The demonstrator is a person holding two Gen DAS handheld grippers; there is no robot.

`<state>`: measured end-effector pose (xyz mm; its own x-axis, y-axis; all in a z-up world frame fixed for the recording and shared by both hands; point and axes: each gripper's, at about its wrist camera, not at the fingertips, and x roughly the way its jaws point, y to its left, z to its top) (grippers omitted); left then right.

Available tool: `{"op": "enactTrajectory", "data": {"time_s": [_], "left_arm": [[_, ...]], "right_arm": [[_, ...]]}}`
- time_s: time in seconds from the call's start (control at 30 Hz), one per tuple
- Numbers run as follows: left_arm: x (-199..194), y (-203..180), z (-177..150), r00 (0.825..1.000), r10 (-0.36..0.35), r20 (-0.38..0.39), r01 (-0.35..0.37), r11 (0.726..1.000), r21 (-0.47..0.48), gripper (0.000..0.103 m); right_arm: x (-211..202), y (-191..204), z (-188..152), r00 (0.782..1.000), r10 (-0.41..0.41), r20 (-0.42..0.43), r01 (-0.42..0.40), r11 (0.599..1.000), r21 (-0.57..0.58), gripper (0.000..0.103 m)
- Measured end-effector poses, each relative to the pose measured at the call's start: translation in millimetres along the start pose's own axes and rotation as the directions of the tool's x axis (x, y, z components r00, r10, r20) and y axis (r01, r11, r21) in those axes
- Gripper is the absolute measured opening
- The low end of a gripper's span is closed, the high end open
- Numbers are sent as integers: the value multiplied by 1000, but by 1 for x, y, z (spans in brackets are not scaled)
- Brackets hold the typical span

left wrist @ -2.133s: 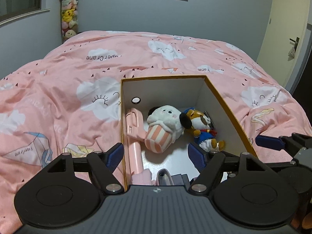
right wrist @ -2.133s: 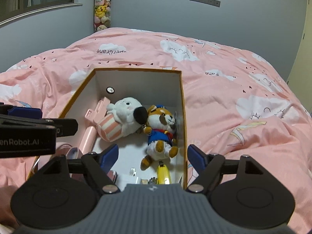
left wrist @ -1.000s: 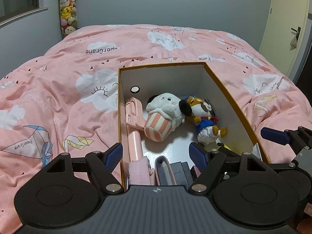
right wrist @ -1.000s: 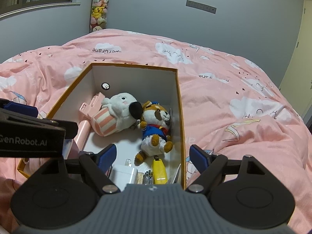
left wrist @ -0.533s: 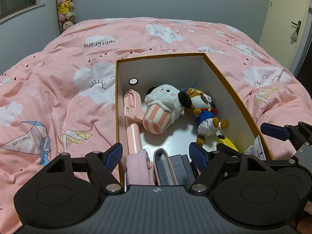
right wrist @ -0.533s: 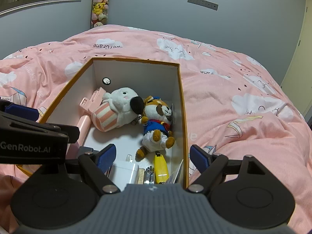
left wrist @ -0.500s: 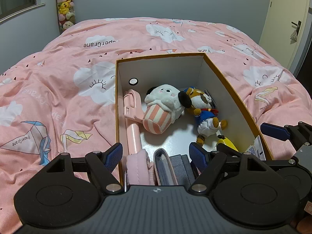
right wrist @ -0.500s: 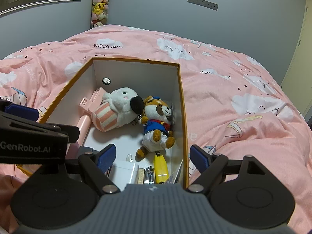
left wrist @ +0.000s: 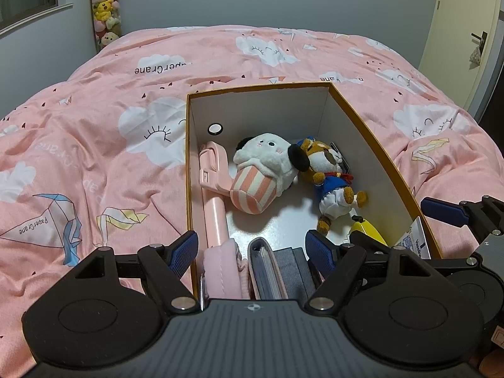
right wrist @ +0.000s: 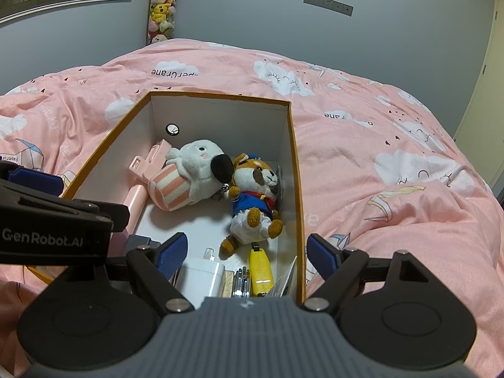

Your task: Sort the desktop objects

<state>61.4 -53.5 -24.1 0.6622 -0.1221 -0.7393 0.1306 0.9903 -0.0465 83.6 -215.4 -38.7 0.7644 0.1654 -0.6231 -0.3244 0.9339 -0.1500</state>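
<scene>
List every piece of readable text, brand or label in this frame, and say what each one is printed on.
"PaperCrane": printed repeatedly on the pink duvet, upside down at and, and on the crane motif.
"GenRobot.AI": on the side of the left tool, seen from the right wrist view.
"Vaseline", partly cut off: on the white packet at the box's right wall.
The packet's other print is too small to read.

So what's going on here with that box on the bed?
A person holds a claw in each hand above an open box on a pink bedspread. Both the left claw and the right claw are open and hold nothing. The box holds a white plush toy, a brown dog plush, a pink stick, a yellow item and a white charger.
</scene>
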Motion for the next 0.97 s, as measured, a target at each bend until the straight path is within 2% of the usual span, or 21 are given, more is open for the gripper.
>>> {"op": "enactTrajectory", "data": {"time_s": [0.97], "left_arm": [[4,-1,0,1000,1,-19,0,1000,9,89]], "right_arm": [[3,0,-3,1000,9,-15,-9,1000,0,84]]}}
